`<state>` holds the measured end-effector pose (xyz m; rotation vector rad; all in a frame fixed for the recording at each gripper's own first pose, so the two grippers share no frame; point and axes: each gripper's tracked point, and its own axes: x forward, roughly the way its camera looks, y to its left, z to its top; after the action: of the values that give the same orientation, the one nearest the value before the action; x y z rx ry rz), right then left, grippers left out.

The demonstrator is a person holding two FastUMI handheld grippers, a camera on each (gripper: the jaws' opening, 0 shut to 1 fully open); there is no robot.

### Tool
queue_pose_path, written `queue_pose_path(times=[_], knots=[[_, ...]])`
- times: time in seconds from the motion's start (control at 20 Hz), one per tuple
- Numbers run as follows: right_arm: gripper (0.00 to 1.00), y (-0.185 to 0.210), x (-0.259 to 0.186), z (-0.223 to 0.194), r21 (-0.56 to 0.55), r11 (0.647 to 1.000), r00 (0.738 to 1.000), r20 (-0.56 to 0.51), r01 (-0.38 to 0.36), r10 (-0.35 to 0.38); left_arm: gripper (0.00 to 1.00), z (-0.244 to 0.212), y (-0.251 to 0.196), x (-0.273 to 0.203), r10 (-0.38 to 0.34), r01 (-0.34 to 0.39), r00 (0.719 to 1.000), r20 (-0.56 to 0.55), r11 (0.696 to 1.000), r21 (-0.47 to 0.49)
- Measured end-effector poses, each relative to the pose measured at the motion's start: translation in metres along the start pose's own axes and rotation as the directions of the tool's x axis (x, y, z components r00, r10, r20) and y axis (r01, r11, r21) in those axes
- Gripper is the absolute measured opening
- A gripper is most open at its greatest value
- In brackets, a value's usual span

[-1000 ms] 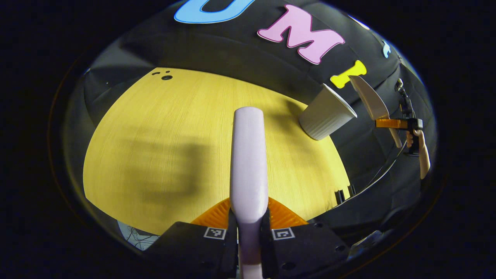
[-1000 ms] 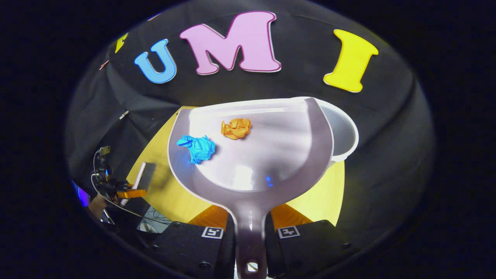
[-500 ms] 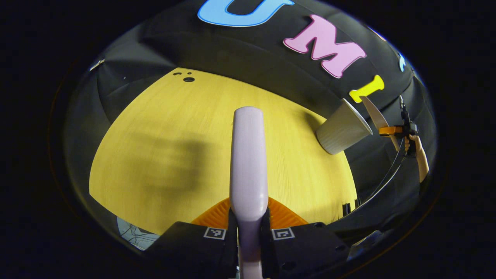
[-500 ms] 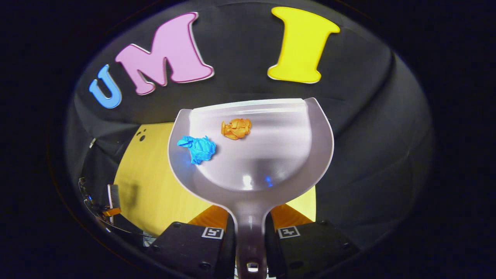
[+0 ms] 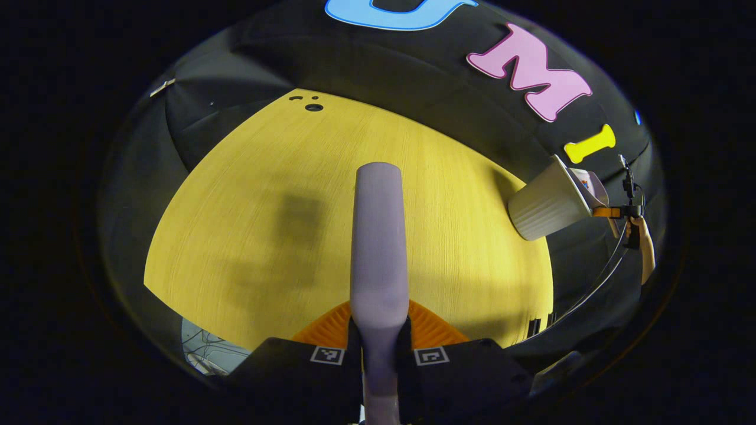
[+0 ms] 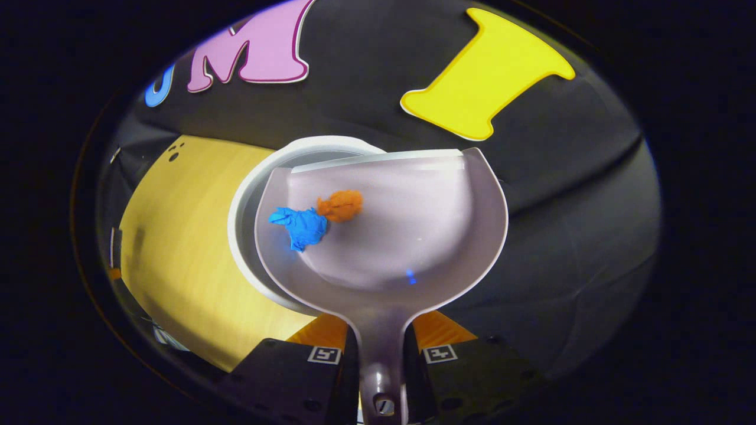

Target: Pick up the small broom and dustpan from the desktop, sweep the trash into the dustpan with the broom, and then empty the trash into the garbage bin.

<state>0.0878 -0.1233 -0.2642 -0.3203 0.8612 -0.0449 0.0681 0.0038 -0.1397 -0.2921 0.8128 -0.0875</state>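
My left gripper (image 5: pixel 378 354) is shut on the small broom (image 5: pixel 378 236), whose pale rounded body points forward above the yellow table (image 5: pixel 266 195). My right gripper (image 6: pixel 381 360) is shut on the handle of the pale dustpan (image 6: pixel 413 236). The pan is tilted to its left over the white garbage bin (image 6: pixel 248 189), whose rim shows under the pan's left edge. A crumpled blue paper (image 6: pixel 301 225) and a crumpled orange paper (image 6: pixel 340 205) lie touching in the pan near that edge. In the left gripper view the bin (image 5: pixel 546 203) stands at the table's far right, with the dustpan (image 5: pixel 590 183) above its mouth.
A hand (image 5: pixel 644 248) holds the right gripper beside the bin, with a cable hanging below it. Small dark holes (image 5: pixel 313 107) mark the table's far corner. The booth's black cloth wall surrounds the table. The table's edge (image 6: pixel 177 330) runs close to the bin.
The dustpan has swung over the bin and tipped left. The orange paper has slid against the blue one. The left gripper with the broom has drifted, so the bin sits farther right.
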Motion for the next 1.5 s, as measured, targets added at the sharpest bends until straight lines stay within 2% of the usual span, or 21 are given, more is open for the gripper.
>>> queue_pose_path(times=[0.15, 0.25, 0.5, 0.55, 0.7, 0.9, 0.95, 1.0, 1.05, 1.1, 1.15, 1.2, 1.25, 1.3, 1.35, 1.4, 1.5], knots=[[0.36, -0.016, -0.003, -0.001, -0.185, 0.982, 0.997, -0.056, 0.049, -0.060, 0.28, 0.008, -0.014, 0.003, 0.011, -0.011, 1.000, -0.012, 1.000, 0.001], [0.35, -0.025, 0.002, 0.001, -0.306, 0.949, 0.993, -0.061, 0.074, -0.097, 0.29, 0.013, -0.026, 0.007, 0.008, -0.008, 1.000, -0.018, 1.000, 0.012], [0.35, -0.051, 0.004, 0.006, -0.514, 0.857, 0.988, -0.099, 0.050, -0.117, 0.29, 0.036, -0.048, 0.020, 0.008, -0.007, 1.000, -0.019, 0.997, 0.080], [0.36, -0.056, -0.001, 0.009, -0.538, 0.842, 0.988, -0.109, 0.036, -0.112, 0.29, 0.040, -0.051, 0.020, 0.008, -0.006, 1.000, -0.021, 0.996, 0.088], [0.35, -0.064, -0.009, 0.006, -0.562, 0.827, 0.988, -0.132, -0.003, -0.086, 0.29, 0.053, -0.058, 0.018, 0.012, -0.011, 1.000, -0.008, 0.990, 0.138], [0.36, -0.072, 0.004, 0.005, -0.594, 0.804, 0.985, -0.122, 0.022, -0.118, 0.29, 0.057, -0.059, 0.015, 0.025, -0.024, 1.000, -0.004, 0.988, 0.155], [0.35, -0.074, 0.003, 0.006, -0.618, 0.785, 0.983, -0.116, 0.043, -0.144, 0.29, 0.055, -0.059, 0.014, 0.024, -0.023, 1.000, -0.006, 0.988, 0.155], [0.35, -0.083, 0.003, 0.009, -0.669, 0.740, 0.977, -0.098, 0.077, -0.190, 0.29, 0.054, -0.060, 0.012, 0.022, -0.021, 1.000, -0.005, 0.988, 0.154], [0.35, -0.093, -0.001, 0.012, -0.724, 0.680, 0.968, -0.067, 0.120, -0.242, 0.29, 0.052, -0.061, 0.011, 0.020, -0.019, 1.000, -0.002, 0.988, 0.154], [0.31, -0.098, -0.002, 0.013, -0.744, 0.653, 0.961, -0.053, 0.143, -0.271, 0.29, 0.052, -0.063, 0.009, 0.017, -0.017, 1.000, 0.002, 0.988, 0.156], [0.35, -0.093, -0.005, 0.012, -0.751, 0.643, 0.959, -0.049, 0.150, -0.281, 0.29, 0.050, -0.063, 0.007, 0.013, -0.014, 1.000, 0.008, 0.988, 0.154], [0.35, -0.094, -0.006, 0.012, -0.755, 0.637, 0.956, -0.044, 0.159, -0.292, 0.29, 0.049, -0.064, 0.005, 0.007, -0.009, 1.000, 0.011, 0.988, 0.151], [0.35, -0.097, -0.008, 0.013, -0.755, 0.632, 0.952, -0.036, 0.175, -0.305, 0.29, 0.047, -0.064, 0.004, 0.002, -0.004, 1.000, 0.013, 0.989, 0.149], [0.31, -0.098, -0.010, 0.016, -0.753, 0.629, 0.947, -0.024, 0.194, -0.321, 0.29, 0.046, -0.063, 0.001, -0.001, -0.002, 1.000, 0.017, 0.989, 0.149], [0.31, -0.100, -0.010, 0.017, -0.746, 0.634, 0.945, -0.014, 0.207, -0.326, 0.29, 0.043, -0.062, -0.001, -0.003, -0.001, 1.000, 0.022, 0.989, 0.147], [0.35, -0.102, -0.016, 0.016, -0.735, 0.643, 0.945, -0.013, 0.213, -0.328, 0.29, 0.043, -0.060, -0.004, -0.004, 0.000, 1.000, 0.029, 0.990, 0.143], [0.35, -0.104, -0.027, 0.016, -0.718, 0.657, 0.941, -0.008, 0.231, -0.340, 0.29, 0.041, -0.056, -0.010, -0.008, 0.002, 0.999, 0.047, 0.991, 0.131]])
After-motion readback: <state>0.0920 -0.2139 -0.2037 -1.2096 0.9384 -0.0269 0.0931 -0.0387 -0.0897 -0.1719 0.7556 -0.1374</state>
